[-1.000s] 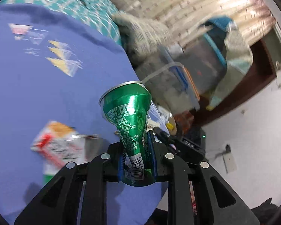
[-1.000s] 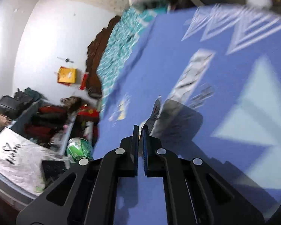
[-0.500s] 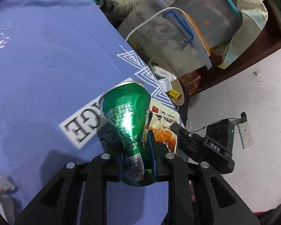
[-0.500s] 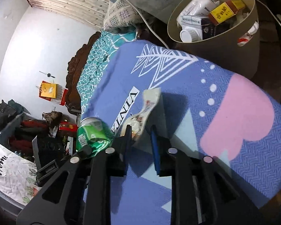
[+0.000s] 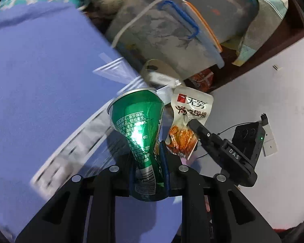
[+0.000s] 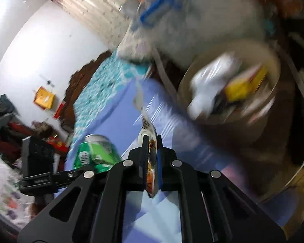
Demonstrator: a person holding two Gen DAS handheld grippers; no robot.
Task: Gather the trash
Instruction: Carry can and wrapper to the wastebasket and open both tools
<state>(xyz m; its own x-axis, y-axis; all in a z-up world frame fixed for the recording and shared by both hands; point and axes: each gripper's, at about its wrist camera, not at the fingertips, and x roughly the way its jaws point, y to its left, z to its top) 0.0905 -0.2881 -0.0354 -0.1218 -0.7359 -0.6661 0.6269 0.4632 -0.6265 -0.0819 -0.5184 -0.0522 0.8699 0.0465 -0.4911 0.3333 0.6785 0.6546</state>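
Left wrist view: the left gripper (image 5: 149, 162) is clamped tight on a crushed green can (image 5: 138, 121), fingers nearly together and pinching the squashed lower half, with the wider top end sticking up and out past the tips. Below it is the blue bedspread (image 5: 40, 81) with white print, pretty smeared here. Just to the right of the can hangs a snack wrapper (image 5: 189, 119), white top with a red logo and orange food picture lower down, and the black tip of the right gripper (image 5: 200, 128) is pinched on its lower edge.

Right wrist view is blurry, but you can see the wrapper (image 6: 150, 162) edge-on between the right gripper's (image 6: 151, 141) fingers, which are pressed flat onto it with basically no gap. The can (image 6: 95, 154) shows up lower left, held beside it by the other gripper. Up and to the right sits a round tan trash bin (image 6: 253, 129) beside the bed, with white and yellow stuff already inside. Both pieces of trash are up in the air above the bedspread, near the bin but not over its opening as far as I can tell.
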